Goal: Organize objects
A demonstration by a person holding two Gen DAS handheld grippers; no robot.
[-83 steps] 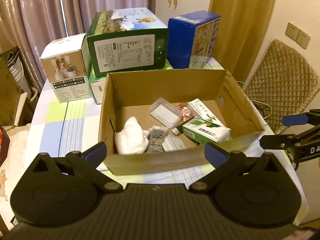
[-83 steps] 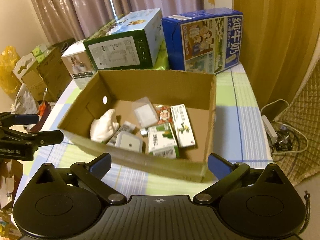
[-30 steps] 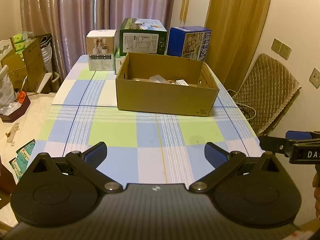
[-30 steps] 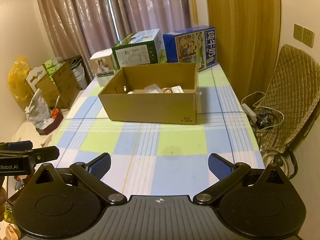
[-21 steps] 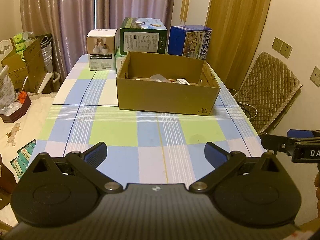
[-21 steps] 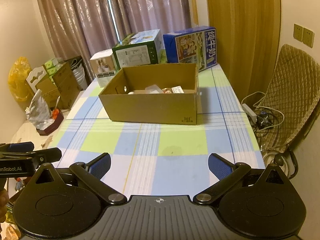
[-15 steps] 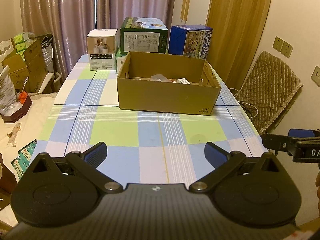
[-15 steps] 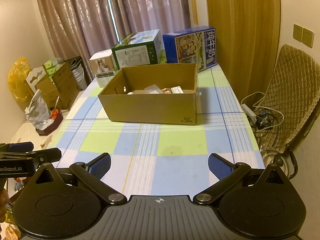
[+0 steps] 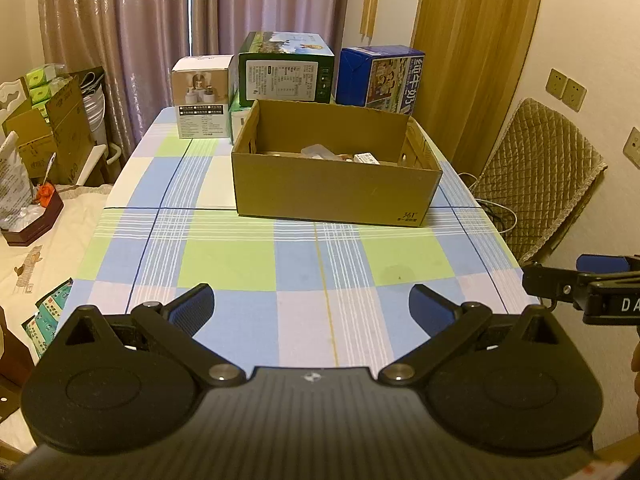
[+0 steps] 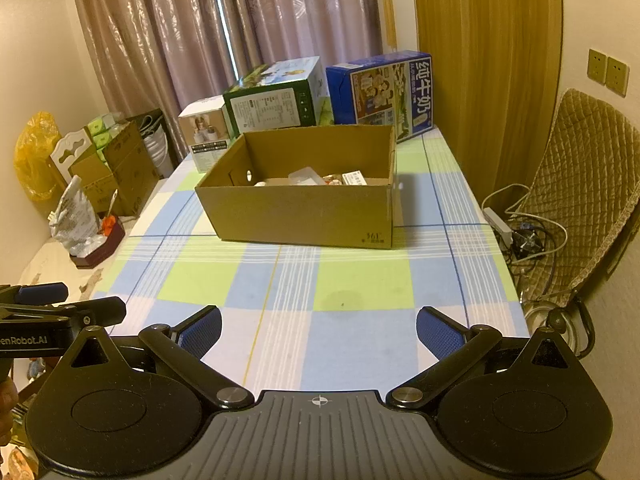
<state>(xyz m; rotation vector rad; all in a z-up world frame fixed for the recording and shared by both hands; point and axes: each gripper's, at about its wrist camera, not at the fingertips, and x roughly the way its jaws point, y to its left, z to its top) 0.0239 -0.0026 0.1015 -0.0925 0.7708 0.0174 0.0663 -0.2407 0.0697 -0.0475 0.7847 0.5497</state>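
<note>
Pulled back from the cardboard box (image 9: pixel 335 184), now at twelve o'clock across bare bench (image 9: pixel 280 264); left gripper (image 9: pixel 310 306) and right gripper (image 10: pixel 319 326) fingers apart, empty; sorting likely finished.

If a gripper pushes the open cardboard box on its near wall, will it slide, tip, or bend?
The cardboard box would probably slide rather than tip: it is low and wide and sits flat on the checked tablecloth. It likely moves easily, since only a few small items show inside. Its thin open-topped wall may flex, and the cloth could bunch.
</note>
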